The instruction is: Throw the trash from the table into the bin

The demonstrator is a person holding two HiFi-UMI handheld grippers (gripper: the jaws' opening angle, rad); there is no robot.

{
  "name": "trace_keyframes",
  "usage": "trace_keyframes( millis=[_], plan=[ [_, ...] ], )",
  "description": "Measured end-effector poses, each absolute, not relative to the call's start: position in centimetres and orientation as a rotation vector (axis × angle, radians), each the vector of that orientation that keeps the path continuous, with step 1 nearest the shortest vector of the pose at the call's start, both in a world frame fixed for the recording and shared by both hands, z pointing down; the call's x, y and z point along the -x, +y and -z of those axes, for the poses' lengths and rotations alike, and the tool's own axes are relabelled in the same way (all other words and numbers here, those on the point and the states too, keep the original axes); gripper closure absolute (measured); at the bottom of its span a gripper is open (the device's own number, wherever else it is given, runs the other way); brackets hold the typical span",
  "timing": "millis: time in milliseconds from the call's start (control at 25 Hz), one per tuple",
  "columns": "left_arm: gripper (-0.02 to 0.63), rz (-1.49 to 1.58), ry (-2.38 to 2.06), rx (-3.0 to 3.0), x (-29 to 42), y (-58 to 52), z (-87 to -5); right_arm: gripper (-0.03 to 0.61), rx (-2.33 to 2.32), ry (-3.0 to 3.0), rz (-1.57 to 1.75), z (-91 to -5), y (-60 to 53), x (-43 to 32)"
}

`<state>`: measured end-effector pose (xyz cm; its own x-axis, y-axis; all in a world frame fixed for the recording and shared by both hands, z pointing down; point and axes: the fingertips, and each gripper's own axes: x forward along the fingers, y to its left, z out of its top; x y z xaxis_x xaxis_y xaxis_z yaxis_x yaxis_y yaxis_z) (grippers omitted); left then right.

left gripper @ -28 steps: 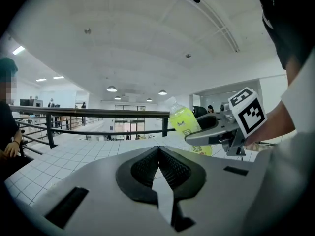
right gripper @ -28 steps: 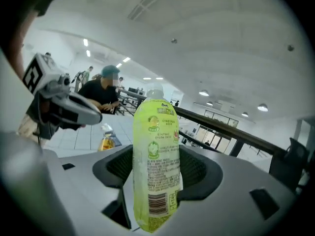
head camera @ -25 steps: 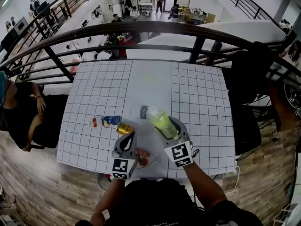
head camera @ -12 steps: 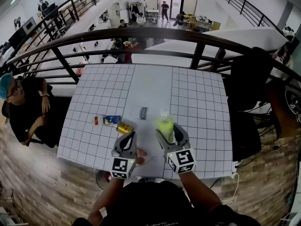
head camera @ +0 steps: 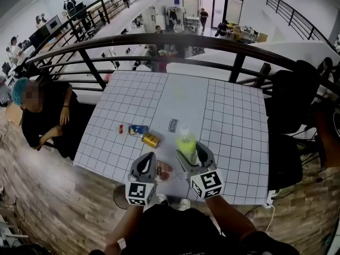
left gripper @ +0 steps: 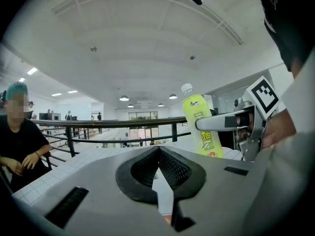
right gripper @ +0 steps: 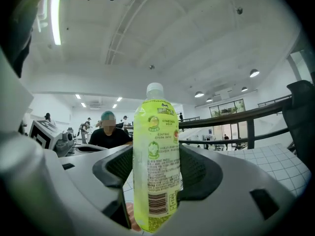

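Note:
A yellow-green drink bottle [head camera: 186,141] with a white cap stands upright between the jaws of my right gripper [head camera: 190,152], which is shut on its lower half [right gripper: 156,166]. It hangs above the near part of the white grid table [head camera: 234,116]. The left gripper view shows the same bottle [left gripper: 202,127] to its right. My left gripper [head camera: 146,157] is beside it on the left, shut with nothing between its pads [left gripper: 158,154]. On the table lie a gold can [head camera: 151,139], a blue packet [head camera: 139,129], a small red item [head camera: 121,128] and a reddish wrapper [head camera: 163,170] under the grippers.
A flat label [head camera: 173,125] lies mid-table. A person in a teal cap [head camera: 45,116] sits at the table's left side. A black railing [head camera: 175,40] runs behind the far edge. Dark chairs [head camera: 289,100] stand on the right. A round dark object [head camera: 121,195] sits on the floor below the near edge.
The bottle went from tilted to upright in the right gripper. Both grippers rose and drew back toward me. The can and packets stayed where they were.

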<state>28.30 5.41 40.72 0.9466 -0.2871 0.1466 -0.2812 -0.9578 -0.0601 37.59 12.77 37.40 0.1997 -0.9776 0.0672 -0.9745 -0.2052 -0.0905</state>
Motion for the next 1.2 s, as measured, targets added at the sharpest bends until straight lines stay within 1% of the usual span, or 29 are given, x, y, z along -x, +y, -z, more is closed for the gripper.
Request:
trace_keyframes(
  millis=[400,760,1200],
  plan=[
    [0.592,0.287,0.82,3.044,-18.2,2.6,-42.7,0.287,2.145,2.216,0.164,-37.1,7.4,-29.4],
    [0.592,0.288,1.165,2.991,-6.6,0.0,-44.2,0.287,1.936,2.458,0.179,-38.5,2.1,-18.6],
    [0.592,0.264,1.397,2.936,5.4,-2.1,-45.1,0.287,1.769,2.616,0.238,-40.1,-1.6,-6.3]
  ],
)
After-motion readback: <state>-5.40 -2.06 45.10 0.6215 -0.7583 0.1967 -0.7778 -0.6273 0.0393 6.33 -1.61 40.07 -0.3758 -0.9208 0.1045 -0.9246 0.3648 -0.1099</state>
